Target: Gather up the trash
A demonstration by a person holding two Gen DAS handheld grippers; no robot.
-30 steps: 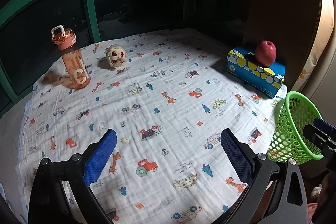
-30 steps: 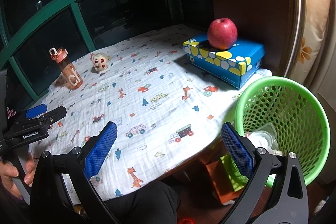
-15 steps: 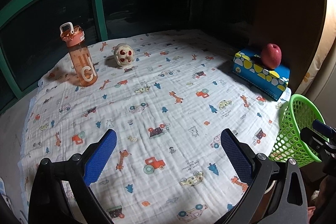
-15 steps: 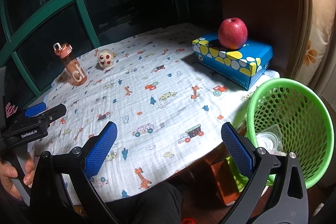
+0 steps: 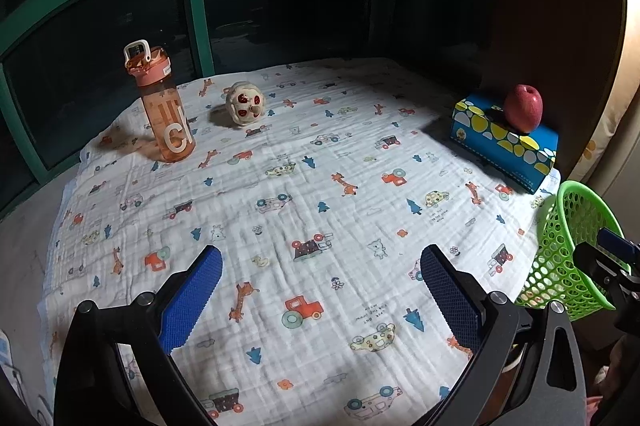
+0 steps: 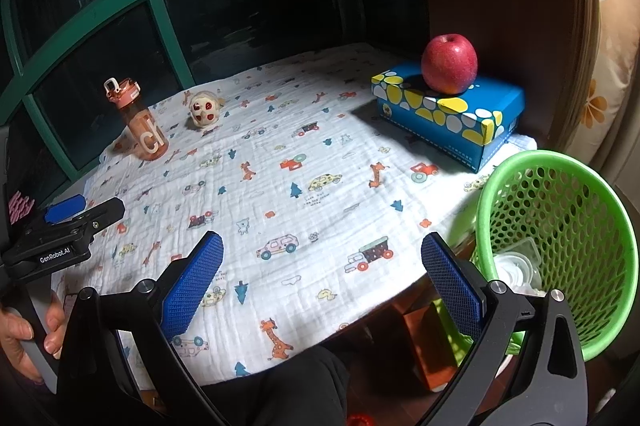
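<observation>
A white cloth (image 5: 320, 186) printed with cars, giraffes and trees covers the surface. The water bottle (image 5: 162, 106) is translucent orange, the apple (image 6: 449, 64) red, the box (image 6: 448, 114) blue with yellow and white spots, the basket (image 6: 560, 246) bright green mesh.

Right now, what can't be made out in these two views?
- Contents of the green basket: right wrist view shows pale, clear plastic pieces; the mesh and right gripper finger hide the rest. Left wrist view shows only its outside.
- Small round item beside the orange bottle: too small to identify.
- Under the table: dark, cut off.
</observation>
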